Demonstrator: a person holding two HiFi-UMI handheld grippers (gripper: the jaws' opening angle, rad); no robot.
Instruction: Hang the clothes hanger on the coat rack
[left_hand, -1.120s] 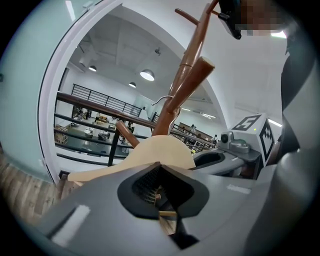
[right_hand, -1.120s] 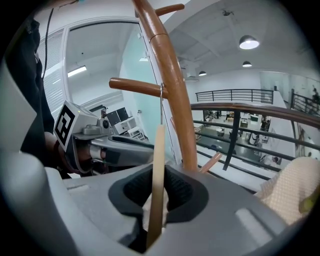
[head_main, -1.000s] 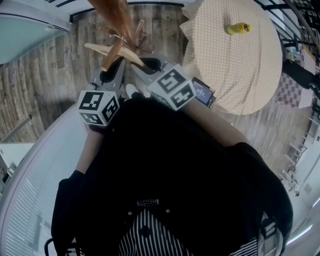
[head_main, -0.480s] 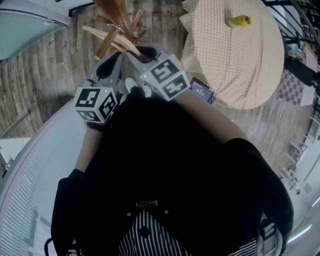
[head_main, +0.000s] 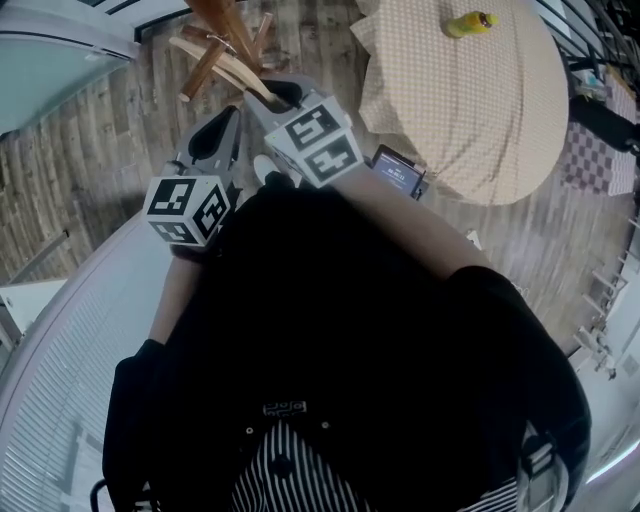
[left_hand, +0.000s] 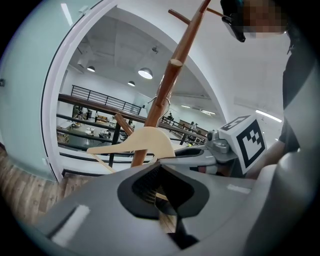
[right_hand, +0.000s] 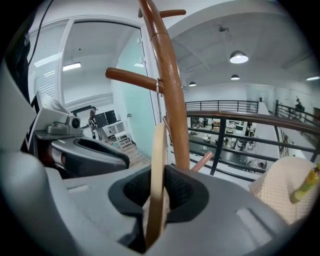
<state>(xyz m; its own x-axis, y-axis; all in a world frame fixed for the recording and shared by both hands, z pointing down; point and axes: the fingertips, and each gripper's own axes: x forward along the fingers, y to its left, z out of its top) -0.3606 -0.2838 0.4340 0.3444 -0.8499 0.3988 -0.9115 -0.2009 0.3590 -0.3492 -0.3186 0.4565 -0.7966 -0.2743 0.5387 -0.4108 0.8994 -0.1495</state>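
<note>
The wooden coat rack (head_main: 222, 18) stands at the top of the head view; in the right gripper view its pole (right_hand: 172, 100) rises just ahead, with a peg (right_hand: 131, 78) to the left. The pale wooden hanger (head_main: 228, 68) sits edge-on between the jaws of my right gripper (right_hand: 157, 200), which is shut on it, and its metal hook (right_hand: 158, 87) is up at the peg. My left gripper (left_hand: 162, 192) is a little off to the side with its jaws apart and nothing between them. From there I see the hanger (left_hand: 142, 142) and the right gripper (left_hand: 220, 147) ahead.
A round table with a checked cloth (head_main: 470, 110) stands to the right, with a yellow bottle (head_main: 470, 22) on it. A small screen device (head_main: 398, 172) sits by my right arm. A glass wall (right_hand: 127, 120) and a black railing (right_hand: 235, 132) lie behind the rack.
The right gripper has carried the hanger up the picture, closer to the rack. The left gripper has drawn back from the hanger towards the lower left.
</note>
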